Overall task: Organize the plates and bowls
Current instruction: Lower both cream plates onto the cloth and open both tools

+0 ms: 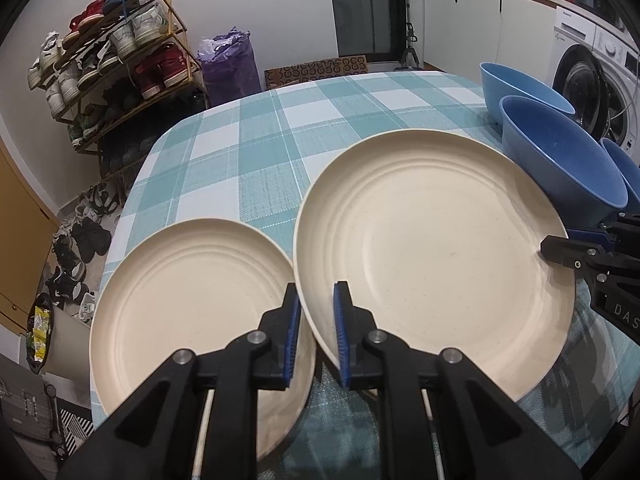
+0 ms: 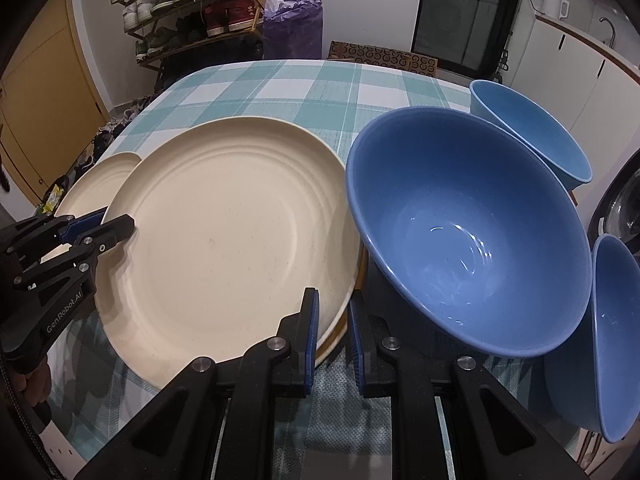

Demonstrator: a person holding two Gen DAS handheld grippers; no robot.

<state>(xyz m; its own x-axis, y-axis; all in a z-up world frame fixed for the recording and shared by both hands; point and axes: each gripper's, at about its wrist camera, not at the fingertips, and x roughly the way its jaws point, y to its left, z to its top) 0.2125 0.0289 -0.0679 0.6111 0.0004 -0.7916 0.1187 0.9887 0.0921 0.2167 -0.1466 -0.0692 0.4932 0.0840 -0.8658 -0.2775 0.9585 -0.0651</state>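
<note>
A large cream plate [image 1: 436,260] [image 2: 224,248] is tilted up above the checked table, over another cream plate whose rim [image 2: 338,330] shows under it. My left gripper [image 1: 316,340] [image 2: 100,224] straddles its left rim, with a gap still showing between the pads. My right gripper [image 2: 334,344] [image 1: 560,248] straddles its right rim the same way. A smaller cream plate [image 1: 192,312] [image 2: 100,184] lies flat to the left. Three blue bowls stand at the right: a big one [image 2: 464,232] [image 1: 560,168], one behind [image 2: 528,132] [image 1: 520,84] and one at the right edge [image 2: 612,340].
The table [image 1: 280,132] has a teal and white checked cloth. A shoe rack [image 1: 116,60] and a purple bag [image 1: 230,64] stand beyond its far left. A washing machine [image 1: 600,80] stands to the right. Shoes lie on the floor at the left.
</note>
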